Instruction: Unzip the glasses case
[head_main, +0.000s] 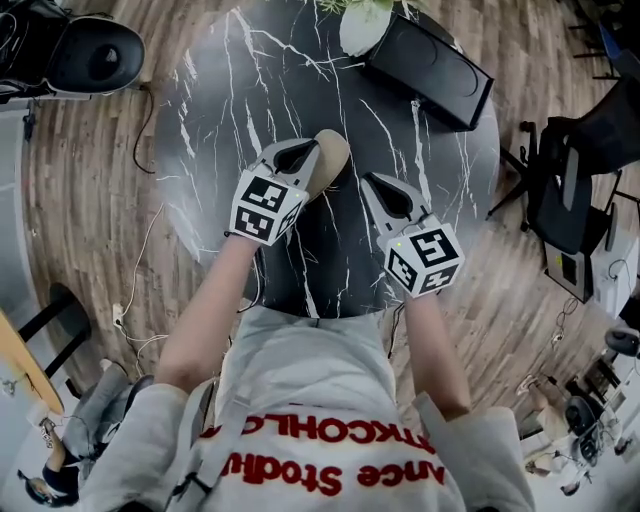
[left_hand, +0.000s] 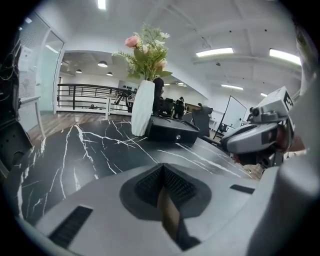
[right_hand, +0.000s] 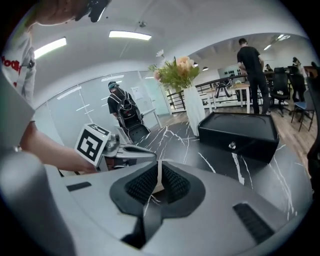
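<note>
A tan glasses case (head_main: 332, 155) sits at the middle of the round black marble table (head_main: 215, 120), partly hidden under my left gripper (head_main: 305, 150). In the left gripper view the jaws (left_hand: 162, 167) stand nearly together, and a tan strip of the case (left_hand: 168, 212) fills the gap between the pads. My right gripper (head_main: 373, 181) hovers just right of the case, apart from it. Its jaws (right_hand: 159, 169) are shut with only a thin slit between them. Each gripper appears in the other's view: the right one (left_hand: 227, 143) and the left one (right_hand: 150, 153).
A flat black box (head_main: 430, 65) lies at the table's far right, with a white vase of flowers (head_main: 362, 25) beside it. Office chairs and gear stand on the wooden floor around the table. People stand in the background of the right gripper view.
</note>
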